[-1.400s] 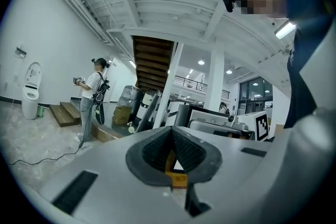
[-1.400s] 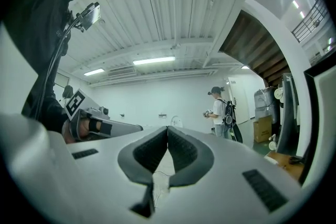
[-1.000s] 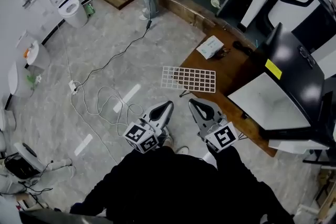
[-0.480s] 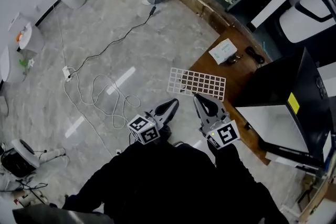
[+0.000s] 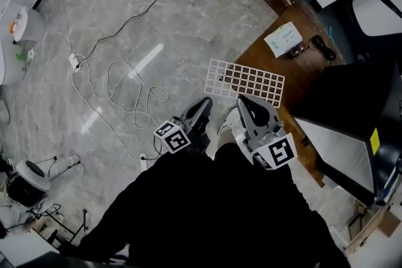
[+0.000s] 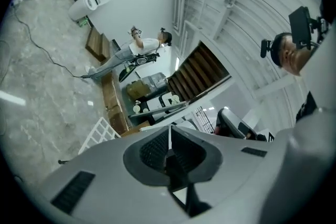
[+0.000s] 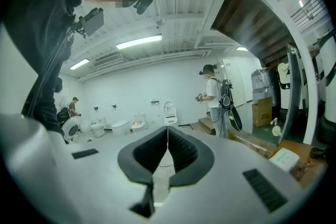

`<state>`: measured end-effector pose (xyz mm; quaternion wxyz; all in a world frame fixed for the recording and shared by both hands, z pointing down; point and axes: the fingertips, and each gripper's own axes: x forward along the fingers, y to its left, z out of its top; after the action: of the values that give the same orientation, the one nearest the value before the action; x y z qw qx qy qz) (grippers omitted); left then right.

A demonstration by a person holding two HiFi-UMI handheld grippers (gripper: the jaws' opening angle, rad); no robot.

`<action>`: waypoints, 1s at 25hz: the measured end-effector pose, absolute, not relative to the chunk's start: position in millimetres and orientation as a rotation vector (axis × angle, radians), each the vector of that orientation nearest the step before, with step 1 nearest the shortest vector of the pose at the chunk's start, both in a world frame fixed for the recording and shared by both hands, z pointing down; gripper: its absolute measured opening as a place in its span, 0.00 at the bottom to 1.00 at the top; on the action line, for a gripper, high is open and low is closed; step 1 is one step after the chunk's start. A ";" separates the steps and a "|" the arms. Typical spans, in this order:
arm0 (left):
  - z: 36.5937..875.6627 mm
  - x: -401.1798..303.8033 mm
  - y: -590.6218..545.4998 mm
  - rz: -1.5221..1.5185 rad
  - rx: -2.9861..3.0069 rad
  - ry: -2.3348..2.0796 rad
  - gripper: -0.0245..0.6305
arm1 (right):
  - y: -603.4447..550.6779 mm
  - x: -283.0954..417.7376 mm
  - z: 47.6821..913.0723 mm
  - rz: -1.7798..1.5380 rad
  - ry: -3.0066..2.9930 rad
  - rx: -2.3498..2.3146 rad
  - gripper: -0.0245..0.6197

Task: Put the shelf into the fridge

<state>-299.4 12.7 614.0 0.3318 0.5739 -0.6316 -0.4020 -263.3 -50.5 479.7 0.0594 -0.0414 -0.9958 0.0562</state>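
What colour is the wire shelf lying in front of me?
White. The shelf is a white wire grid of small rectangular openings, and it shows best in the head view.

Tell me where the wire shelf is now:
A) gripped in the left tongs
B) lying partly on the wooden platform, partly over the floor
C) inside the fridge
B: the wire shelf lies across the wooden platform edge, its left end over the marble floor.

The grey floor (image 5: pixel 188 22) ahead lies open, save for a white cable (image 5: pixel 125 88) looping across it at the left. The wire shelf (image 5: pixel 245 80) lies over the edge of the wooden platform (image 5: pixel 298 69). The black fridge (image 5: pixel 352 91) blocks the right.
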 end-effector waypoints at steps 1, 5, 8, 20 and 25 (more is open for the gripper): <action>625.2 -302.2 8.8 -1.069 1.471 -1.651 0.05 | -55.6 -267.3 485.6 0.182 -3.020 -0.137 0.05; 671.8 -298.2 2.6 -1.168 1.385 -1.629 0.06 | -75.3 -276.5 512.0 0.233 -3.012 -0.185 0.05; 707.6 -294.7 3.4 -1.282 1.298 -1.580 0.13 | -89.4 -280.9 529.6 0.279 -2.999 -0.206 0.05; 810.1 -263.5 -8.0 -1.312 1.112 -1.573 0.29 | -120.7 -278.2 588.1 0.387 -2.939 -0.260 0.05; 834.6 -274.9 -13.2 -1.384 1.046 -1.599 0.31 | -126.8 -276.1 602.6 0.410 -2.922 -0.277 0.05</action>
<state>-274.9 -13.2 834.6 0.3811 0.4099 -0.6267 -0.5423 -276.1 -126.8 602.6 0.0889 -0.0932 -0.9820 0.1379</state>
